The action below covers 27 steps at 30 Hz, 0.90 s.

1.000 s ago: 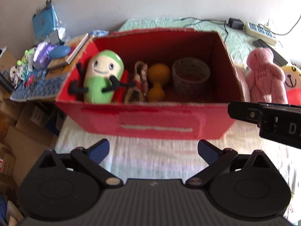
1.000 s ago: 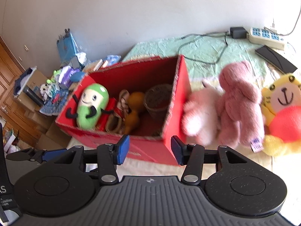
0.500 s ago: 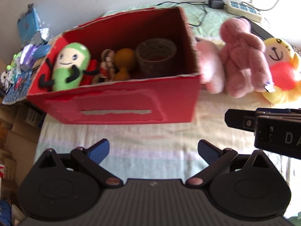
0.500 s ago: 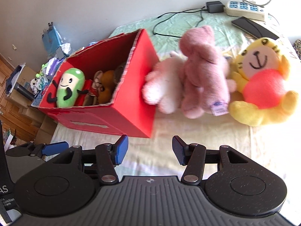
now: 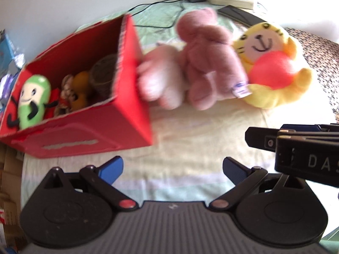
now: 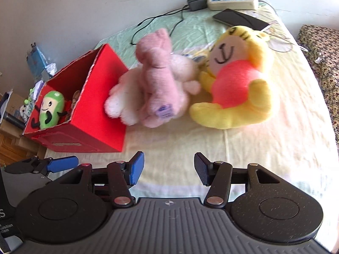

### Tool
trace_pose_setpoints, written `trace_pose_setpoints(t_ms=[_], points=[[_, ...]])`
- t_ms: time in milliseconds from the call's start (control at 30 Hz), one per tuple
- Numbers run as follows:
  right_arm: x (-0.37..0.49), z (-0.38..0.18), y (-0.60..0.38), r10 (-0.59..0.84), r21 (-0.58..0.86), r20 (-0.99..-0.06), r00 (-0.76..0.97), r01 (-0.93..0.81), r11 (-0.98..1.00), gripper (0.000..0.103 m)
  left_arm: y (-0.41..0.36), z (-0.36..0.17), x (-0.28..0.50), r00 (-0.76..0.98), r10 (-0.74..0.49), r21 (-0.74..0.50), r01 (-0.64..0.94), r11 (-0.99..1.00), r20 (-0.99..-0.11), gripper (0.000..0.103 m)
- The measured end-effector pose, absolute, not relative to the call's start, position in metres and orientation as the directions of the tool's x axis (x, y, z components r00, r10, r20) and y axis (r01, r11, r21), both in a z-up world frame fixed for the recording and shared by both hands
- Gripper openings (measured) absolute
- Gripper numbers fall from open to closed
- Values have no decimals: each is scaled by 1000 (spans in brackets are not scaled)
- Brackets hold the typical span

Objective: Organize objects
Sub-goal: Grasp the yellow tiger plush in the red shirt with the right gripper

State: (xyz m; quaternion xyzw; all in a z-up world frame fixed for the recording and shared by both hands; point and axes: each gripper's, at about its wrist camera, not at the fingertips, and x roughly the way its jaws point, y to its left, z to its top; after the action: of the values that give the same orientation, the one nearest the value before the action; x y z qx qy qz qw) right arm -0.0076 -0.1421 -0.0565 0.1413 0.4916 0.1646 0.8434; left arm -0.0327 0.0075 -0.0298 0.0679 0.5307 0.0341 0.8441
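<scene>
Pink bear (image 6: 157,82), long axis running away from the right tongs (image 6: 169,168), lying dead ahead; both tongs (image 5: 172,168) gaping empty, right nearer.

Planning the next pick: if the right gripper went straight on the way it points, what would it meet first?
Probably the pink teddy, lying against the white plush; the right gripper is open and empty. Depth is unclear; the bedsheet might come first.

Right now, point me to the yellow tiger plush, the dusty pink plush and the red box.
yellow tiger plush (image 6: 233,89): right wrist view, on its orange-red belly.
dusty pink plush (image 6: 157,80): right wrist view, on its back.
red box (image 6: 106,97): right wrist view, on its near end wall.
</scene>
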Motion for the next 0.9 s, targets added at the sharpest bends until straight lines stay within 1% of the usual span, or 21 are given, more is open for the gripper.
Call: trace_pose_setpoints(t_ms=[367, 567, 800, 900], points=[[-6, -61, -199, 383, 433, -778, 498, -17, 901, 56, -46, -30, -16, 454, 110, 181, 118, 976, -884, 100], [-6, -59, -220, 369, 448, -770, 521, 29, 894, 57, -66, -30, -6, 456, 77, 173, 171, 970, -886, 99], [1, -58, -245, 357, 476, -749, 558, 78, 876, 59, -85, -24, 5, 492, 11, 151, 246, 957, -871, 98], [7, -54, -257, 360, 498, -730, 581, 90, 863, 59, -90, -20, 7, 510, -56, 113, 295, 949, -858, 96]])
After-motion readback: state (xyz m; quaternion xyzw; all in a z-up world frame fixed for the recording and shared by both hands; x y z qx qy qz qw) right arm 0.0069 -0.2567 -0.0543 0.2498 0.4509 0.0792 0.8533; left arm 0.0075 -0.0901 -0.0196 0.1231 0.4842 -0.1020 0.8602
